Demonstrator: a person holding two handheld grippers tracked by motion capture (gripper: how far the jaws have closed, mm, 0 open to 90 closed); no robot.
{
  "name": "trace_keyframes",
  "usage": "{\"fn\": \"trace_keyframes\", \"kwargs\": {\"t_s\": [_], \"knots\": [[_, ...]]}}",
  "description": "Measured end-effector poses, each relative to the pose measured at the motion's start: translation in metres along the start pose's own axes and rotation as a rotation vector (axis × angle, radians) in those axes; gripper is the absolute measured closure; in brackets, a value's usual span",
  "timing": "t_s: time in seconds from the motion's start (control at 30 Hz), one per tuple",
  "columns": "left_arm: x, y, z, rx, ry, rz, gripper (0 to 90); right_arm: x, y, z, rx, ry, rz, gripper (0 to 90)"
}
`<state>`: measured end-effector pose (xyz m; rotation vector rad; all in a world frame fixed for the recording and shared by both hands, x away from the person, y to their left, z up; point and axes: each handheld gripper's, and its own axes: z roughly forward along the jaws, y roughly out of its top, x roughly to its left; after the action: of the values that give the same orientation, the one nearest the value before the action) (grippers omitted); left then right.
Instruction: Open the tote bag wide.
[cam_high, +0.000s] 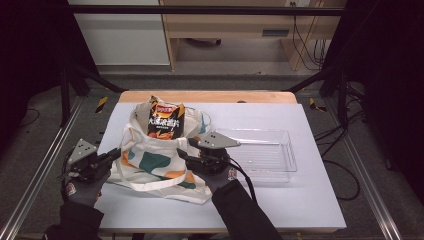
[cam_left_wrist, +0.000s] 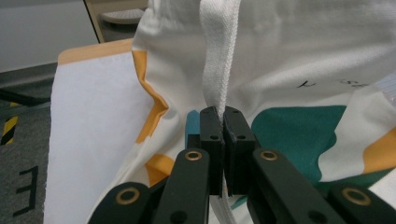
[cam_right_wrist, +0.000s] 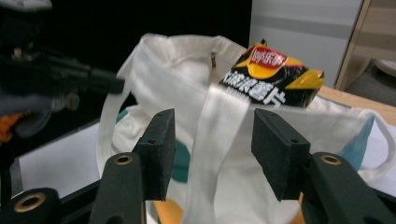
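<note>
Tote bag (cam_high: 155, 160) first: it lies on the white table (cam_high: 280, 200), left of centre, its mouth turned away from me, cream cloth with teal and orange patches. I judge the work in hand to be opening or emptying it, since both tools are on its straps. Just right of it sits a clear plastic tray (cam_high: 287, 150), bare inside, which I take as the place where the contents are meant to land; that would explain why it is parked so close to the bag's side. A black and orange chip packet (cam_high: 166, 121) pokes out of the bag's mouth at the far end, half in and half out, so it is within reach once the opening is held steady.

My left gripper (cam_left_wrist: 219, 140) is at the bag's near left corner with its jaws pressed together on a white strap (cam_left_wrist: 218, 56), which rises taut between them; I hold it that way to anchor the bag so it does not slide. My right gripper (cam_right_wrist: 212, 149) hovers over the bag's middle with its jaws spread wide, and the other strap (cam_right_wrist: 210, 154) hangs in the gap between them, not yet pinched. Closing there would let me lift the upper layer and widen the mouth
</note>
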<state>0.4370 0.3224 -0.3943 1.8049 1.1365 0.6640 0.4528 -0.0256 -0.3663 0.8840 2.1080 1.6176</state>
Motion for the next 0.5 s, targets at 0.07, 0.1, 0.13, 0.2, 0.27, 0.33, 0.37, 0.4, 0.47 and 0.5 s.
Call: {"fn": "trace_keyframes", "kwargs": {"t_s": [0.07, 0.1, 0.13, 0.2, 0.27, 0.33, 0.37, 0.4, 0.47, 0.5], "knots": [[0.0, -0.002, 0.002, 0.007, -0.001, 0.001, 87.0, 0.001, 0.003, 0.004, -0.009, -0.009, 0.002, 48.8], [0.0, -0.003, 0.003, 0.012, -0.002, 0.004, 87.0, 0.001, 0.004, 0.005, -0.003, -0.01, 0.001, 49.0], [-0.001, -0.003, 0.004, 0.012, -0.002, 0.006, 87.0, 0.001, 0.005, 0.01, 0.007, -0.013, 0.006, 52.6], [-0.001, -0.003, 0.004, 0.013, 0.0, 0.01, 86.9, 0.001, 0.003, 0.015, 0.027, -0.015, 0.005, 60.5], [-0.001, -0.004, 0.004, 0.016, 0.0, 0.009, 86.9, 0.0, 0.001, 0.018, 0.044, -0.022, 0.003, 68.1], [0.001, -0.004, 0.005, 0.012, 0.003, 0.004, 86.6, 0.0, 0.0, 0.018, 0.052, -0.022, 0.006, 71.9], [0.001, -0.004, 0.005, 0.005, 0.0, -0.002, 86.3, 0.0, 0.0, 0.018, 0.053, -0.023, 0.003, 73.7], [0.002, -0.003, 0.005, -0.001, -0.001, -0.008, 84.6, 0.0, 0.0, 0.017, 0.056, -0.023, 0.001, 76.3], [0.003, -0.002, 0.005, -0.024, -0.002, -0.021, 75.9, 0.0, 0.0, 0.014, 0.056, -0.017, -0.002, 78.8], [0.003, -0.002, 0.005, -0.024, -0.002, -0.021, 73.2, 0.001, -0.001, 0.012, 0.057, -0.014, -0.006, 79.4]]}}
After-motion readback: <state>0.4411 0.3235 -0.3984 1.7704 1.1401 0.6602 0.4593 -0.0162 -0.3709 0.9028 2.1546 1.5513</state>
